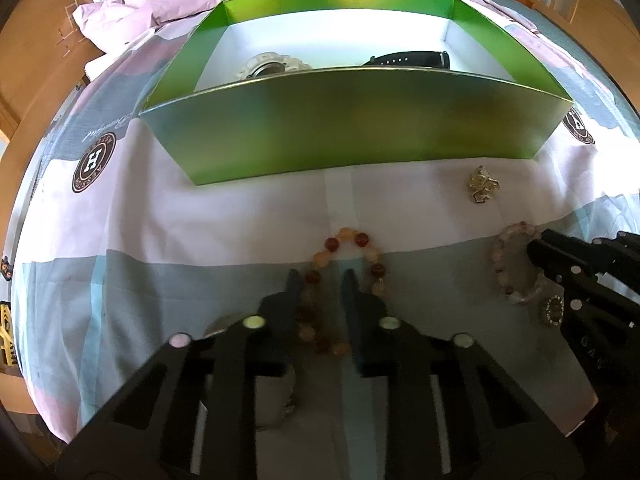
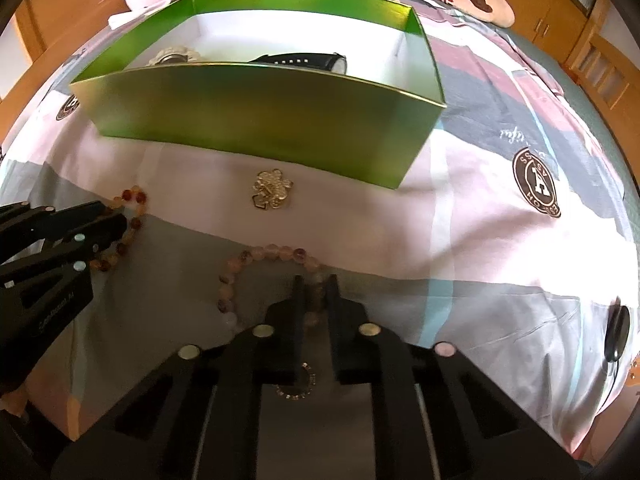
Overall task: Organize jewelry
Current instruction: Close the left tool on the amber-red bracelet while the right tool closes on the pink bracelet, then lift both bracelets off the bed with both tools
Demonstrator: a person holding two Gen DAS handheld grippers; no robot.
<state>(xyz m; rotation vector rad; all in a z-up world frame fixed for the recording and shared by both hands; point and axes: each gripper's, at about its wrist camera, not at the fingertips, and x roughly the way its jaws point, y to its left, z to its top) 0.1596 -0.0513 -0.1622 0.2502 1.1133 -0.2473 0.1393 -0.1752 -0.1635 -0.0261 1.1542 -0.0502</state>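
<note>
- Bracelets lay on the bedspread [image 1: 240, 216], one under each gripper.
- Left gripper [image 1: 322, 276] had its jaws narrowed onto the amber bracelet [image 1: 344, 264]; right gripper [image 2: 314, 280] pinched the pale bracelet [image 2: 248, 268].
- Lifting both straight up seemed best, beads hanging free.
- Beyond the jaws stood the green box [image 1: 320, 136]; clearing its near wall would matter.
</note>
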